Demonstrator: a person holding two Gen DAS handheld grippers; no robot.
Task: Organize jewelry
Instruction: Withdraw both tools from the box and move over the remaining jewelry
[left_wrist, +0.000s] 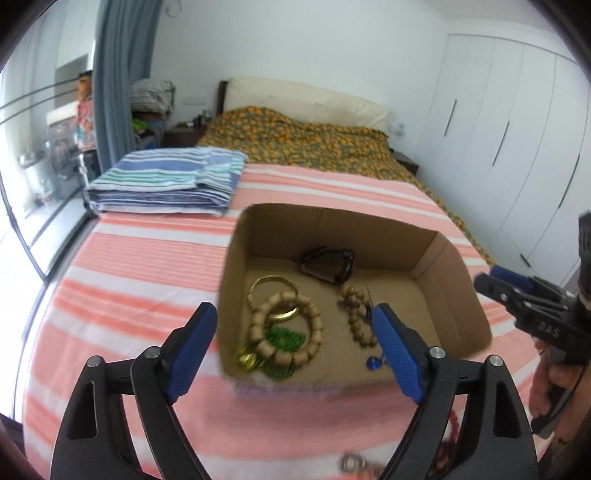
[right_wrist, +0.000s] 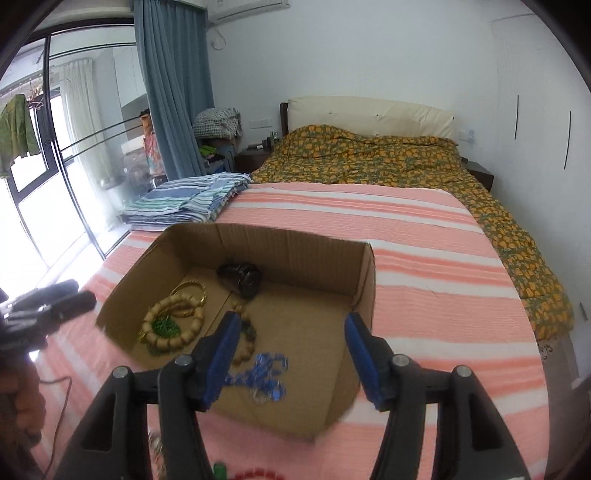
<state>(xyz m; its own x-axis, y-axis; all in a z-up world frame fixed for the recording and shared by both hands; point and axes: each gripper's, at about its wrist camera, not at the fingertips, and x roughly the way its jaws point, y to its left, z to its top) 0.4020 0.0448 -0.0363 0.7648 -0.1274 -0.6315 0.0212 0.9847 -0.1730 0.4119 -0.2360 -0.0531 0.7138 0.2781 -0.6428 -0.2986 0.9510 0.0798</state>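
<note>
An open cardboard box rests on a bed covered by a pink-and-white striped sheet, with a folded blue striped cloth lying beyond the box's left corner. Inside the box, from left to right, lie a large wooden bead bracelet overlapping a gold bangle and a green beaded piece, then a small-bead wooden bracelet near the centre, with a dark glossy item against the far wall; the right wrist view adds a blue crystal piece on the box floor near the front. The left gripper hovers over the box's near-left part, its blue-padded jaws spread wide with nothing between the pads. The right gripper points into the box's right half, its jaws likewise parted and empty. More jewelry, blurred, lies on the sheet in front of the box at the lower frame edges.
</note>
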